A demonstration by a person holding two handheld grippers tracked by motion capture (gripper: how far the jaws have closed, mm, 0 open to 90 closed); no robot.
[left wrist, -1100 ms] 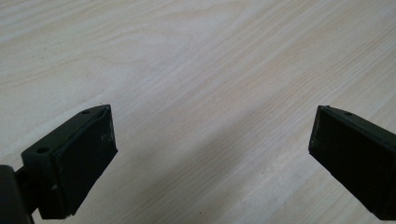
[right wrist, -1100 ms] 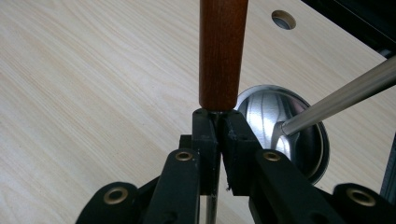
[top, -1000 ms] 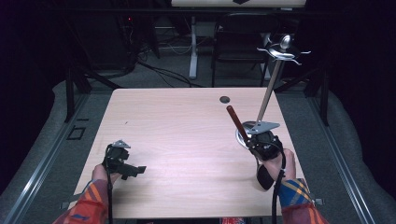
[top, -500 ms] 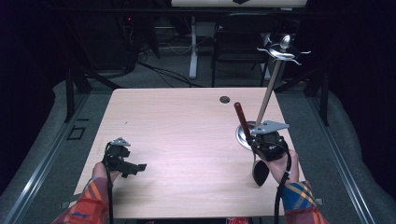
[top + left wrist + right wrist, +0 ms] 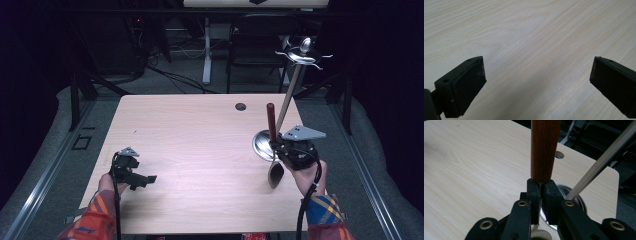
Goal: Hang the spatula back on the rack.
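Overhead camera first: pale wooden table (image 5: 200, 145), with the left gripper (image 5: 134, 172) low over its near left part and the right gripper (image 5: 295, 150) at the near right, gripping a spoon (image 5: 274, 150) upright, red-brown handle up, metal bowl hanging down. Just beyond stands a metal stand (image 5: 287, 107) on a round base. Left gripper view: jaws spread wide apart over bare wood (image 5: 536, 50). Right gripper view: jaws pinched together on the spoon's neck, just under its wooden handle (image 5: 545, 147), the stand's base (image 5: 576, 202) just behind.
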